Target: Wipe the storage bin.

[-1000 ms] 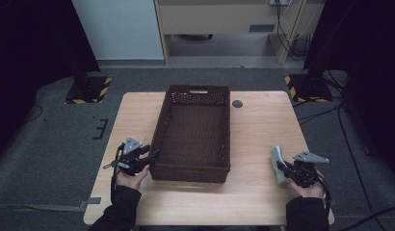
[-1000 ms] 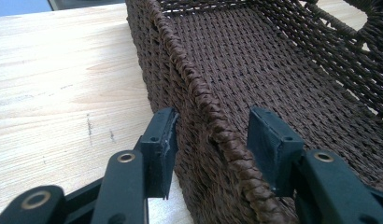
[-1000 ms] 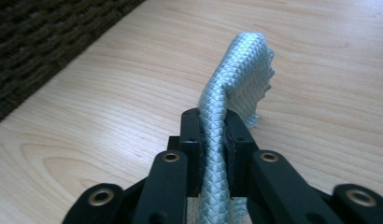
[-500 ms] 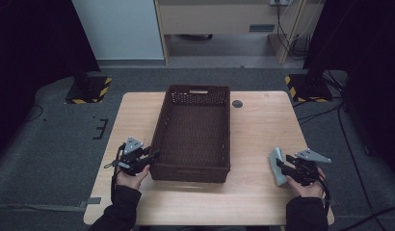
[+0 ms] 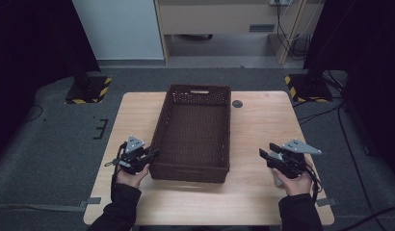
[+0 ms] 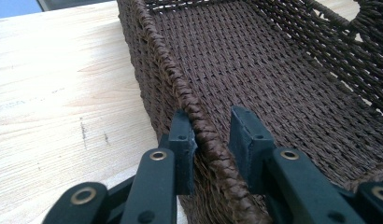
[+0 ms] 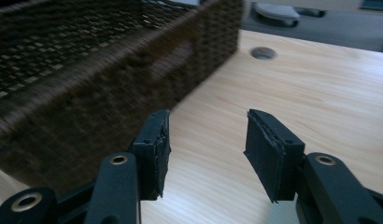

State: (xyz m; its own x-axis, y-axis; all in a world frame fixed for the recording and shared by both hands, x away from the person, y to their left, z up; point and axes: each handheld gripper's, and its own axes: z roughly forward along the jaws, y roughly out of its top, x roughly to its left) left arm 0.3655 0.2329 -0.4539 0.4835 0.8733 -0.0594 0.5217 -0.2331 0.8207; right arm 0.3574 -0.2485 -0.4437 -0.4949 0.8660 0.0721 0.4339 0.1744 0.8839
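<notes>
Basket (image 5: 195, 130): dark brown, woven, rectangular, with handle cut-outs.

The basket (image 6: 273, 70) was dark brown woven wicker, rough and matt. The tabletop (image 6: 54, 93) was pale, smooth wood. The tongs' pads (image 7: 266, 154) looked matt black.

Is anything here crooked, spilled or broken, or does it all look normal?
Nothing looks spilled or broken. The brown woven basket sits flat on the wooden table, turned slightly askew to its edges, and has nothing in it. The left hand-held gripper straddles its rim, its jaws just closing. The right hand-held gripper is open over bare wood.
</notes>
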